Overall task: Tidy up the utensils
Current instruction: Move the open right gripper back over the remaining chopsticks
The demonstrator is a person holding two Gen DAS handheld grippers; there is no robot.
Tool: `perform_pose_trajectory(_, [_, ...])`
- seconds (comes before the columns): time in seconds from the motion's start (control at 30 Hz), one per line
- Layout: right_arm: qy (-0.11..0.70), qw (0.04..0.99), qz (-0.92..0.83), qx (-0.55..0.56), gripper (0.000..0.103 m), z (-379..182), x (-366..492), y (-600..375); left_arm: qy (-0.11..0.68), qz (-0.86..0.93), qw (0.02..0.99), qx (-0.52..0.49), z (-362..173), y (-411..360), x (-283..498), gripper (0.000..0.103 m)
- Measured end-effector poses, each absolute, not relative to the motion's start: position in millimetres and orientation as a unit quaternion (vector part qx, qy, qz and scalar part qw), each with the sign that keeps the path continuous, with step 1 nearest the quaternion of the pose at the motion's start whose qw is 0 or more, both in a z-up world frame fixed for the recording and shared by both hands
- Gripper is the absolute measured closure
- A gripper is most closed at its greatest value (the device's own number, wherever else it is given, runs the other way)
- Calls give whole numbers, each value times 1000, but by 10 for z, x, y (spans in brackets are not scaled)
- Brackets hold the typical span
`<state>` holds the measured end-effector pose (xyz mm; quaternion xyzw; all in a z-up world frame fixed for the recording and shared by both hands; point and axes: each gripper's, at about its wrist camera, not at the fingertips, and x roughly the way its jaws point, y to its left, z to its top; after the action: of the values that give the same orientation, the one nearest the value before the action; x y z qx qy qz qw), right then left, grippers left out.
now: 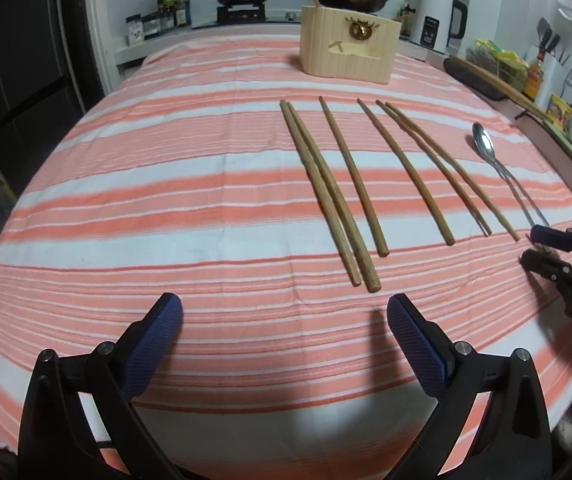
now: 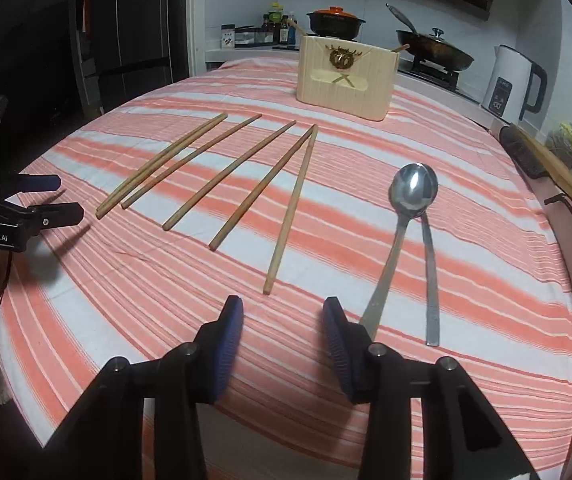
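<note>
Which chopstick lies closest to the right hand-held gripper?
The rightmost chopstick, beside the spoons; its near end stops just ahead of the right hand-held gripper.

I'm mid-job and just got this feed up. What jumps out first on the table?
A row of six wooden chopsticks lies on the pink-and-white striped cloth, with two metal spoons side by side to their right. Behind them, at the far end of the table, stands a cream utensil holder. Both the left gripper and the right gripper hover at the near edge, jaws open and holding nothing.
</note>
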<state>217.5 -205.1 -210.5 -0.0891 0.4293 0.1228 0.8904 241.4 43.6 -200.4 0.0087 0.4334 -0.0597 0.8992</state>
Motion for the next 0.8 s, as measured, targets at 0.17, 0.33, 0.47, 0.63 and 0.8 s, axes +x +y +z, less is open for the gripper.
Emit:
perform_pose_trajectory(0.17, [435,888,127,-84,61,-2118,2219,-2053,447,-57,893,6,-2055,448,2452,3])
perform_pose_trajectory(0.33, [434,888,127,-78,62,-2122,2230,-2067,453,-54,890,21,-2067,390,2500,2])
perform_pose_trajectory(0.47, [434,889,127,-78,62,-2125,2233,-2061,457,-48,888,23,-2064,365,2539,2])
perform_pose_trajectory(0.63, [434,888,127,-77,62,-2126,2232,-2061,462,-43,886,18,-2043,379,2585,8])
perform_pose_trajectory(0.8, [434,889,127,-78,62,-2127,2231,-2062,464,-48,885,18,-2041,419,2570,10])
